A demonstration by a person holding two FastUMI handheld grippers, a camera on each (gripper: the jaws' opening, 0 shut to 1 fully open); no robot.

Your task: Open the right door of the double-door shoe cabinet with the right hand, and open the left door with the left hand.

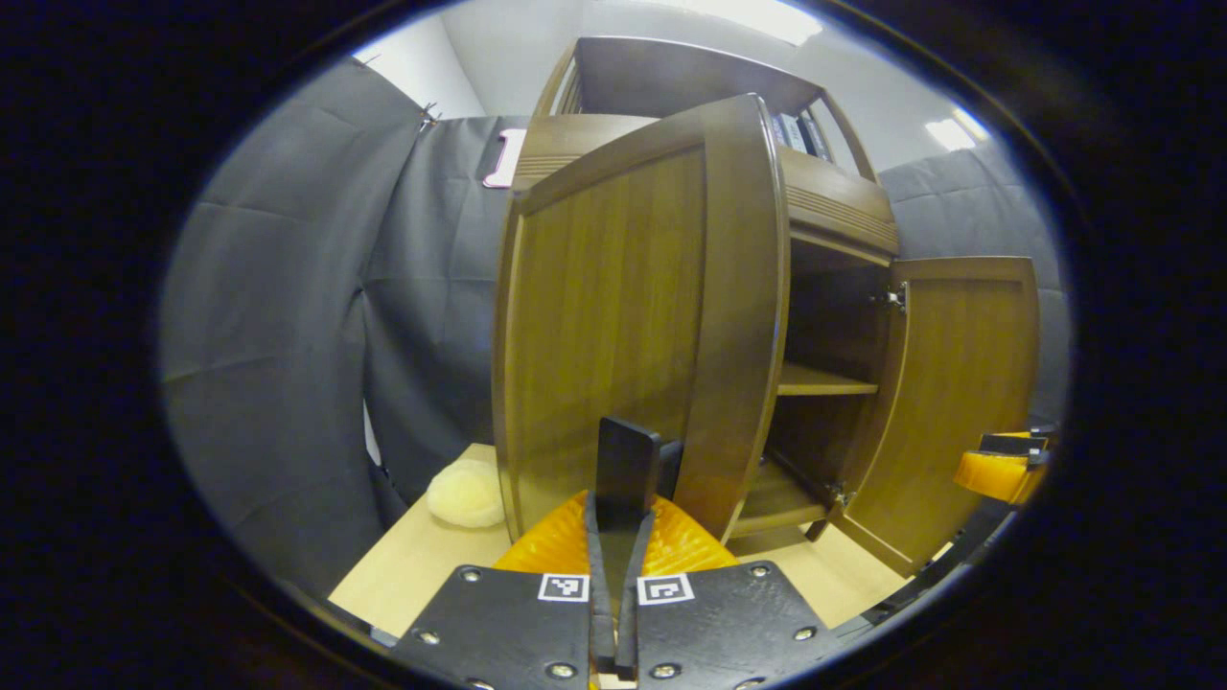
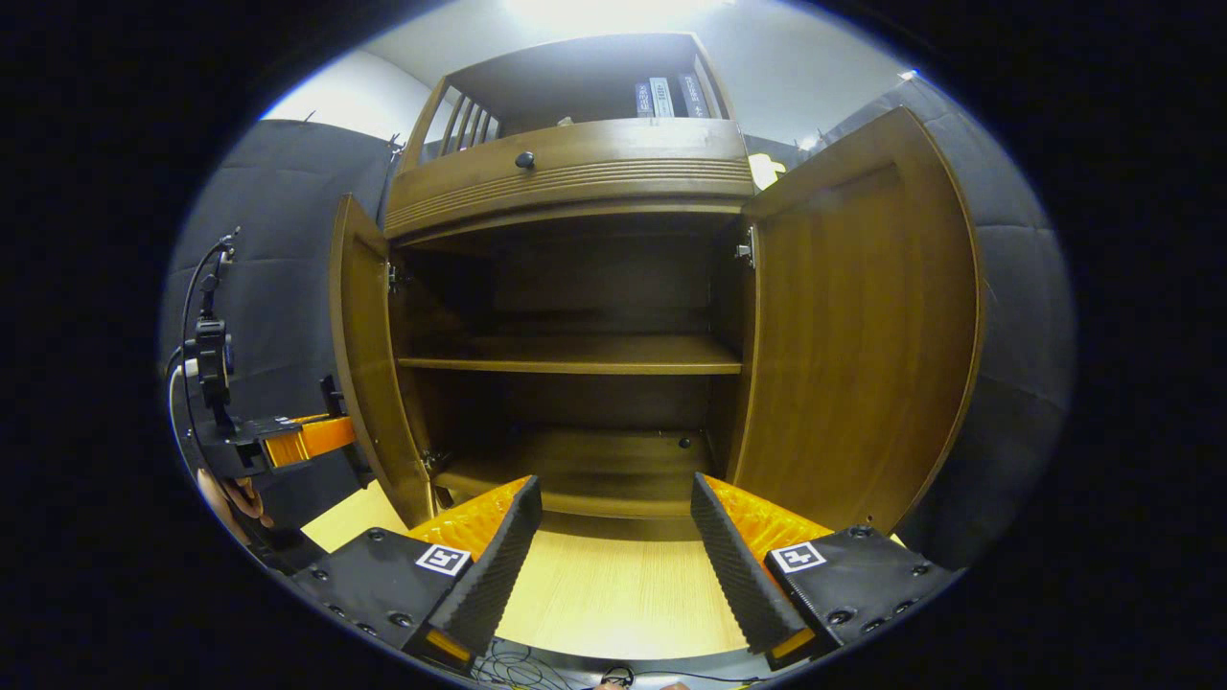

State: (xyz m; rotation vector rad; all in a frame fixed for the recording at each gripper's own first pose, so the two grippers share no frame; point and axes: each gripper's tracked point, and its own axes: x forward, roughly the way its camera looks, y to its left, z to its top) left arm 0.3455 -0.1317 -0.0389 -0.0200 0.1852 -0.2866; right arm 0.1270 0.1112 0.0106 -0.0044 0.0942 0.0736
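The brown shoe cabinet (image 2: 566, 172) stands on a light wooden table, both doors swung open. In the left gripper view the left door (image 1: 613, 316) fills the middle, outer face toward me. My left gripper (image 1: 623, 508) is shut, its fingers pinched on the dark handle (image 1: 628, 455) near the door's free edge. The same gripper (image 2: 297, 436) appears beside the left door (image 2: 359, 355) in the right gripper view. My right gripper (image 2: 613, 489) hangs open in front of the bare shelves, holding nothing. The right door (image 2: 853, 326) stands wide open, apart from it.
A cream soft lump (image 1: 467, 494) lies on the table (image 1: 422, 565) left of the left door. Books (image 2: 661, 96) stand in the top compartment above a drawer with a dark knob (image 2: 524, 160). Grey cloth walls surround the booth. A hand (image 2: 230, 498) holds the left gripper.
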